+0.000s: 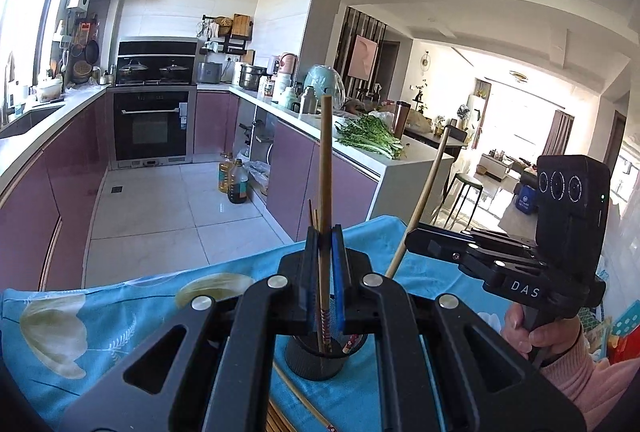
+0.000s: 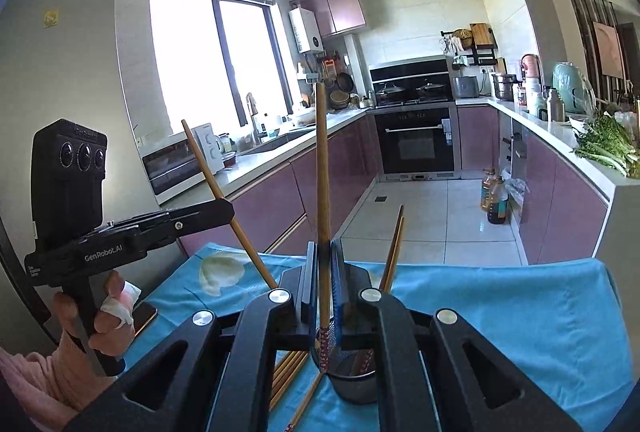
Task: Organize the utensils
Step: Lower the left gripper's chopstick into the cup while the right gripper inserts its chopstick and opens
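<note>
In the left wrist view my left gripper [image 1: 325,232] is shut on a wooden chopstick [image 1: 325,167] that stands nearly upright. A black mesh holder [image 1: 316,360] with a few chopsticks in it sits right under it. To the right, my right gripper [image 1: 412,234] is shut on a second chopstick [image 1: 424,187], which leans. In the right wrist view the right gripper [image 2: 324,246] clamps its chopstick [image 2: 322,167] above the holder [image 2: 356,380]. The left gripper [image 2: 228,209] holds its slanted chopstick [image 2: 216,179] at the left. Loose chopsticks [image 2: 288,372] lie on the blue cloth beside the holder.
A blue flowered cloth [image 2: 520,312] covers the table. A phone [image 2: 144,316] lies at its left edge. Beyond the table are a tiled floor with oil bottles [image 1: 236,183], purple cabinets and a counter with greens [image 1: 368,139]. A hand in a pink sleeve [image 1: 560,344] grips each handle.
</note>
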### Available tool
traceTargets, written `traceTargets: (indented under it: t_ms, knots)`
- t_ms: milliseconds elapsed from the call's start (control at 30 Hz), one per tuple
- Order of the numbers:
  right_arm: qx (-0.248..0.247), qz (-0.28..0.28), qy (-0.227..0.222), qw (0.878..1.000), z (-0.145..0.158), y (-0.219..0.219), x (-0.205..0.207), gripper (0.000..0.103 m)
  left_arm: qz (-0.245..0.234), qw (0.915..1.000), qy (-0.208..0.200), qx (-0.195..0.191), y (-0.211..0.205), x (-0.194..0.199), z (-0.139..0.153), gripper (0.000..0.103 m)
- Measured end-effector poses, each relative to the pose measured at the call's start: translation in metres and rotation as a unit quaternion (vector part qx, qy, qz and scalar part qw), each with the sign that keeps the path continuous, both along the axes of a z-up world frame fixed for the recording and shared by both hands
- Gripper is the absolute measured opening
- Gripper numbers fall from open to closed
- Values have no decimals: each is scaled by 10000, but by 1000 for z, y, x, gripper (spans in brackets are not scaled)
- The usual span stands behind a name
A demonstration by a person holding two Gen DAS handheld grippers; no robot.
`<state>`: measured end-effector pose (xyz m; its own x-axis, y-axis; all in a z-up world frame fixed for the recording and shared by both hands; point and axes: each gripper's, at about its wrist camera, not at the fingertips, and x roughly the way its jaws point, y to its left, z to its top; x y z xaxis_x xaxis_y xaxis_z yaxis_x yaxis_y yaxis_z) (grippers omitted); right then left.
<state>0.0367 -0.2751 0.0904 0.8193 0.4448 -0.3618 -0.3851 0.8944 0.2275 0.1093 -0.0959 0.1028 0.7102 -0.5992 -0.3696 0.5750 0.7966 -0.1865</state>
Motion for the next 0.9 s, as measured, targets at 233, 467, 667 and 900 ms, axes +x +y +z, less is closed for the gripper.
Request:
traceTargets:
  t_ms: [233, 467, 667, 900]
  knots:
    - [-4, -66, -4, 10000, -2, 1, 7, 5, 3, 10000, 51, 71, -10, 3, -4, 7]
    - [-22, -100, 75, 9999, -7, 3, 15, 5, 20, 9998, 102, 164, -12, 8, -9, 7]
    - [-45, -118, 118, 9999, -9, 0, 19, 5, 23, 9996, 178, 227, -11, 11, -8, 7]
    - [-71, -141, 185, 9997, -12, 0, 22, 5, 17, 9993, 224, 300, -16, 11, -10, 7]
